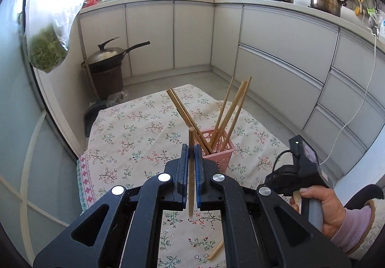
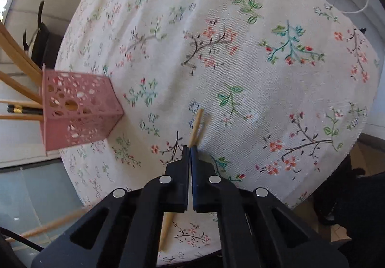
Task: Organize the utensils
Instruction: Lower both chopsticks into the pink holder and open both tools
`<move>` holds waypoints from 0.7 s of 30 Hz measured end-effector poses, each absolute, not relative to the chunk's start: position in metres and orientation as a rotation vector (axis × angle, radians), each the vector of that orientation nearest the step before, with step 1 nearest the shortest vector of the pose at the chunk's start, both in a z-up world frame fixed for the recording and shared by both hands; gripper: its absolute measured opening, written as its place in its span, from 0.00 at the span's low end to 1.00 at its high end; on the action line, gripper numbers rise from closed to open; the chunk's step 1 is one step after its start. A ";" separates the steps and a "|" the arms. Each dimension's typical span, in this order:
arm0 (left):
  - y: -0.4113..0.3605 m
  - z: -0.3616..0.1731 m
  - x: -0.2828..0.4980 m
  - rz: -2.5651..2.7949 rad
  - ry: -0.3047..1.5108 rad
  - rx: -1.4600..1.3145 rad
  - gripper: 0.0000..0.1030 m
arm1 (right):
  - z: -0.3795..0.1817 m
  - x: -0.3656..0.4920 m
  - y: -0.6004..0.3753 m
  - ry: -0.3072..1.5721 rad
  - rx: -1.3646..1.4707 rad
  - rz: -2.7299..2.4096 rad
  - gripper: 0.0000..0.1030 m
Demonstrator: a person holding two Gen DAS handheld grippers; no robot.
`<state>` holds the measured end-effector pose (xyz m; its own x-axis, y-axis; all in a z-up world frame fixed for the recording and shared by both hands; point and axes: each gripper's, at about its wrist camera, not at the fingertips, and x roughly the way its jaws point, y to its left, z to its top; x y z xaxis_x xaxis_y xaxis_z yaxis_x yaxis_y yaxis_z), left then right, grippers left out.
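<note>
My left gripper [image 1: 191, 147] is shut on a wooden chopstick [image 1: 191, 171] that stands nearly upright between the pads, just in front of and above a pink perforated holder [image 1: 222, 150]. The holder has several wooden chopsticks [image 1: 231, 109] leaning out of it. In the right wrist view the holder [image 2: 77, 109] sits at the left on the floral tablecloth [image 2: 216, 51]. My right gripper [image 2: 190, 147] is shut on another wooden chopstick [image 2: 196, 127] that lies low against the cloth. The right gripper's body and the hand holding it show in the left wrist view [image 1: 303, 171].
A loose chopstick [image 1: 215, 250] lies on the cloth [image 1: 134, 128] near the front edge. White kitchen cabinets [image 1: 276, 51] wrap around behind the table. A wok [image 1: 108, 56] stands on a dark stool at the left. A bag of greens [image 1: 48, 51] hangs at the left.
</note>
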<state>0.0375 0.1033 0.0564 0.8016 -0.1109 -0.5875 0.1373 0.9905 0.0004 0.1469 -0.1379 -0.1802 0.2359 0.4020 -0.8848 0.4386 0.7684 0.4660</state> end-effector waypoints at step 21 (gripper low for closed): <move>0.092 0.075 0.025 -0.156 0.568 0.018 0.04 | -0.124 0.122 -0.159 1.269 0.545 0.048 0.49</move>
